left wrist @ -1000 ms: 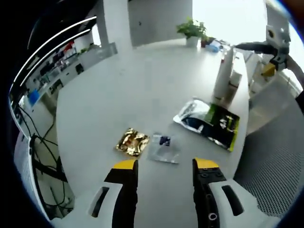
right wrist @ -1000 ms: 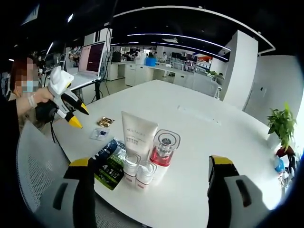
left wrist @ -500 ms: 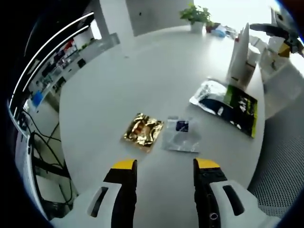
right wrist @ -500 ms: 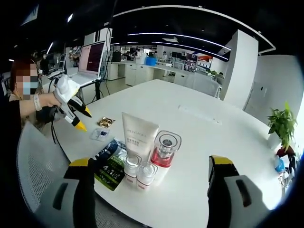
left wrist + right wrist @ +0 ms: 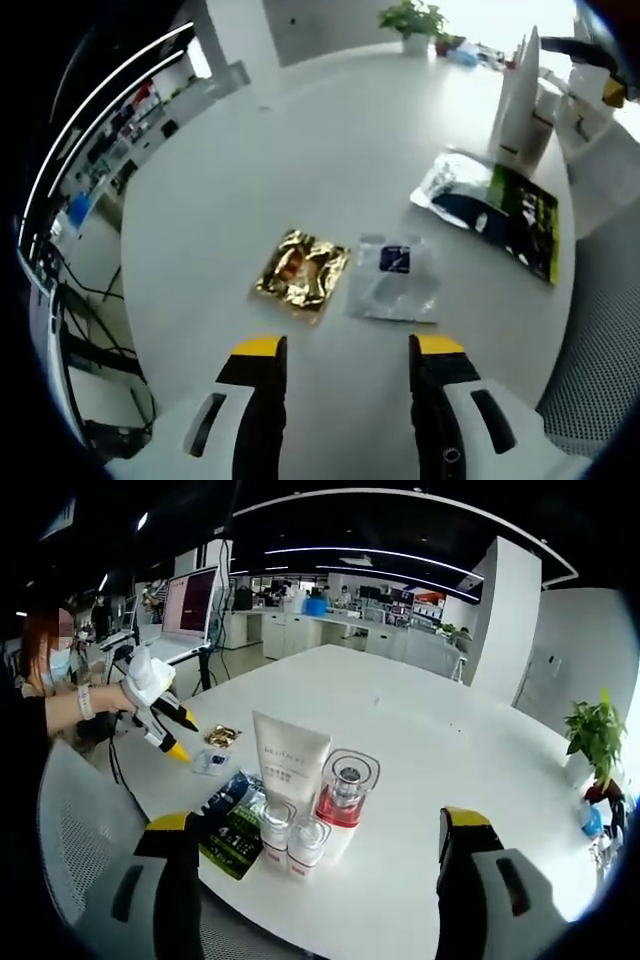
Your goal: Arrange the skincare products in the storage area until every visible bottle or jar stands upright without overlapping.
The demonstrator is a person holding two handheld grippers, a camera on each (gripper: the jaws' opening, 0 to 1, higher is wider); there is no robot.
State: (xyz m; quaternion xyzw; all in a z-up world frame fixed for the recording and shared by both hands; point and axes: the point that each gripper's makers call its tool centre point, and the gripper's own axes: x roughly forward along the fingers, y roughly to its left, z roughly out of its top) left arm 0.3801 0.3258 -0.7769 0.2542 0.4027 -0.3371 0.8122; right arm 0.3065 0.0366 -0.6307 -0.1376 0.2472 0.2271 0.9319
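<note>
On the white table a white tube stands on its cap beside a clear bottle with red liquid, with two small white jars in front. A green and black sachet lies flat at their left; it also lies in the left gripper view. A gold foil packet and a clear packet lie just ahead of my open left gripper, which hovers above the table. My right gripper is open, wide of the bottles and nearer the camera. The left gripper shows in a hand.
A potted plant stands at the far right table edge. A mesh chair back sits at the near left. A laptop screen and desks stand beyond the table. The table's far half holds little.
My left gripper has come lower and closer to the gold and clear packets, which now lie larger and nearer its jaws. The right gripper has barely moved.
</note>
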